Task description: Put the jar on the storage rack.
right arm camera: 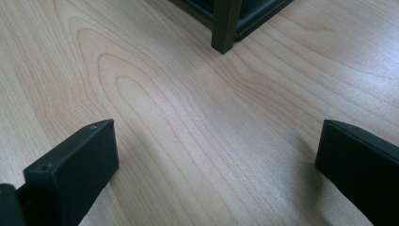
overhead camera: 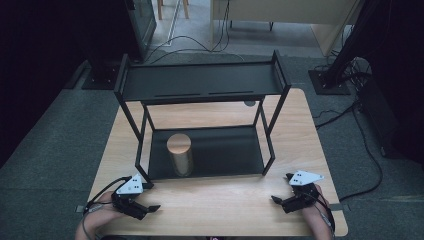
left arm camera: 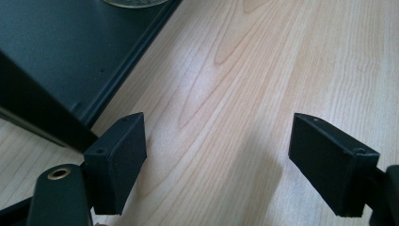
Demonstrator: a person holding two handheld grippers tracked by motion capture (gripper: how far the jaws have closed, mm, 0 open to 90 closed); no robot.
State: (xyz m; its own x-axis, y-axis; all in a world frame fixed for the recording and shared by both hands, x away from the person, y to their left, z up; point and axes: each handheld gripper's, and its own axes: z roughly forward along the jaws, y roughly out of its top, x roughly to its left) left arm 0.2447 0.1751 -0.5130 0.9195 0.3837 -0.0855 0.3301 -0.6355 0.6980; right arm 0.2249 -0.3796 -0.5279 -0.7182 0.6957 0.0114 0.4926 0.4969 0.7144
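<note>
A black two-tier metal rack (overhead camera: 202,82) stands on the wooden table (overhead camera: 215,200). On its lower shelf (overhead camera: 225,152), toward the left, a metallic cylinder with a wooden lid (overhead camera: 180,154) stands upright. My left gripper (overhead camera: 148,202) rests near the table's front left, by the rack's front left leg, open with bare wood between its jaws (left arm camera: 216,155). My right gripper (overhead camera: 282,190) rests at the front right, open and empty over bare wood (right arm camera: 216,165). The rack's leg (right arm camera: 226,26) stands ahead of it. The cylinder's base (left arm camera: 134,2) peeks in at the top of the left gripper view.
The rack's upper shelf (overhead camera: 200,80) holds nothing. Its lower shelf edge (left arm camera: 127,66) lies just left of my left gripper. Grey carpet (overhead camera: 45,150) surrounds the table, with cables (overhead camera: 365,145) and stand bases to the right and behind.
</note>
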